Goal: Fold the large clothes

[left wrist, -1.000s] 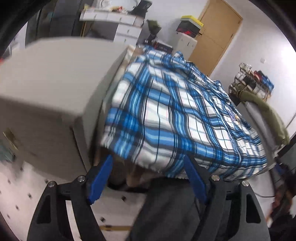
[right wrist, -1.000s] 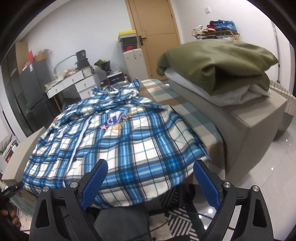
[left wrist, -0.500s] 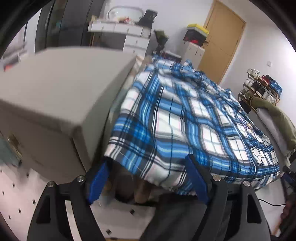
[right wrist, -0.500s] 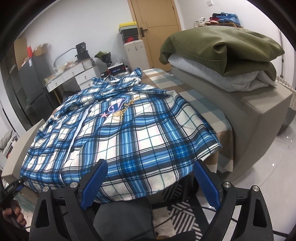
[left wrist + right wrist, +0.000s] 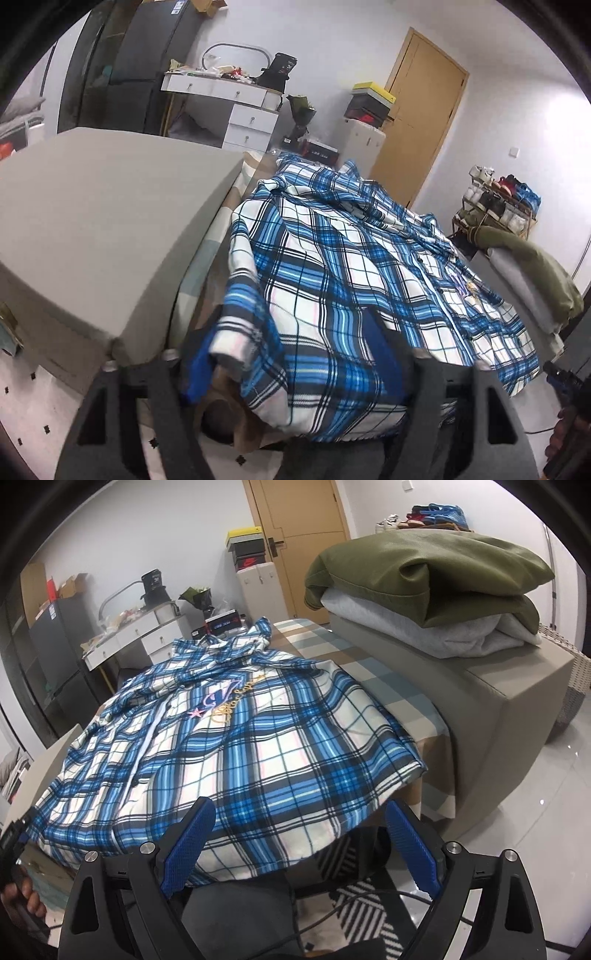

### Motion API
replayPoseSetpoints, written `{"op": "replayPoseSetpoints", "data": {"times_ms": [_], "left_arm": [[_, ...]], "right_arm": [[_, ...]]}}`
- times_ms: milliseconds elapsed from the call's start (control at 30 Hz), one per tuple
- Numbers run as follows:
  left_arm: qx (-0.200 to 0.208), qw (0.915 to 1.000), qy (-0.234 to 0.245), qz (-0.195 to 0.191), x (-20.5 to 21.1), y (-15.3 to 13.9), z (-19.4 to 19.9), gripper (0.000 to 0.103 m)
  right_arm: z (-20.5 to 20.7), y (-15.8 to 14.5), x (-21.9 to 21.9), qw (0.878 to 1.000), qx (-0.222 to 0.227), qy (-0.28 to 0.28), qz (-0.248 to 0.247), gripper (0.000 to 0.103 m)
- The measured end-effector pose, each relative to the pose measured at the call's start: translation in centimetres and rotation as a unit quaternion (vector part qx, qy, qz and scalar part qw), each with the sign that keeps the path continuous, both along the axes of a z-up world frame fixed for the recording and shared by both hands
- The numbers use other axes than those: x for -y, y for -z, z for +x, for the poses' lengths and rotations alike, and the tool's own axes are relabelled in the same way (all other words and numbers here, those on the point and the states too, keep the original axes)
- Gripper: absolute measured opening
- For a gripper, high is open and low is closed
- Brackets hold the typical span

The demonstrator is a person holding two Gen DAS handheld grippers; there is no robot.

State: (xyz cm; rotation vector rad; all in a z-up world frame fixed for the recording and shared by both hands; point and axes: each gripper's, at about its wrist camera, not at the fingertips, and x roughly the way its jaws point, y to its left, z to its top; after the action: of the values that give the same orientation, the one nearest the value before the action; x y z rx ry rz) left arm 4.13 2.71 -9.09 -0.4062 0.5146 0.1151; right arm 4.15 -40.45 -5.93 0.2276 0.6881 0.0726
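Note:
A blue and white plaid shirt (image 5: pixel 351 280) lies spread, front up, over a low checked table (image 5: pixel 332 642). My left gripper (image 5: pixel 288 362) is at the shirt's near left corner. Its jaws are closing, and the hem (image 5: pixel 240 339) bunches up between the blue fingers (image 5: pixel 195 369) and drapes over them. In the right wrist view the shirt (image 5: pixel 240 746) shows an embroidered logo. My right gripper (image 5: pixel 301 849) stands open at the near right hem, with the cloth edge just in front of and between its fingers (image 5: pixel 188 845). Neither pair of pads presses on the cloth.
A big grey box (image 5: pixel 110 221) stands left of the table. Another grey box (image 5: pixel 517 701) on the right carries folded olive and grey clothes (image 5: pixel 436 576). White drawers (image 5: pixel 247 122), a wooden door (image 5: pixel 417 122) and a shoe rack (image 5: pixel 498 206) stand behind. A striped mat (image 5: pixel 354 908) lies below.
The left gripper tilted up onto the shirt's corner and its jaws narrowed; the hem now bunches between its fingers. The right view shifted slightly, and the hem now sits nearer its fingers.

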Motion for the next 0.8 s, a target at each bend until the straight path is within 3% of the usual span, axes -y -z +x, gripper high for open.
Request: {"op": "replayPoseSetpoints", "data": {"times_ms": [67, 133, 233, 367, 567, 700, 800], "left_arm": [[-0.011, 0.9999, 0.002, 0.01, 0.4, 0.2, 0.4, 0.029], [-0.023, 0.9995, 0.002, 0.02, 0.6, 0.4, 0.5, 0.011], [-0.022, 0.9995, -0.001, 0.021, 0.4, 0.4, 0.3, 0.008], [-0.024, 0.9995, -0.005, 0.02, 0.5, 0.3, 0.6, 0.005], [-0.024, 0.9994, -0.008, 0.024, 0.2, 0.1, 0.7, 0.004], [-0.027, 0.9993, -0.006, 0.023, 0.3, 0.2, 1.0, 0.004], [-0.025, 0.9992, -0.005, 0.029, 0.5, 0.1, 0.9, 0.004]], "right_arm": [[-0.2, 0.0, 0.9, 1.0, 0.003, 0.015, 0.003, 0.094], [-0.3, 0.2, 2.0, 1.0, 0.0, 0.029, 0.01, 0.094], [0.1, 1.2, 4.4, 0.998, -0.011, 0.059, 0.033, 0.094], [2.1, 2.9, 6.1, 0.996, -0.031, 0.054, 0.062, 0.094], [4.4, 3.6, 6.4, 0.993, -0.009, 0.046, 0.107, 0.094], [5.1, 3.1, 5.4, 0.996, 0.005, 0.043, 0.082, 0.091], [4.4, 2.2, 4.1, 0.997, 0.027, 0.011, 0.065, 0.086]]}}
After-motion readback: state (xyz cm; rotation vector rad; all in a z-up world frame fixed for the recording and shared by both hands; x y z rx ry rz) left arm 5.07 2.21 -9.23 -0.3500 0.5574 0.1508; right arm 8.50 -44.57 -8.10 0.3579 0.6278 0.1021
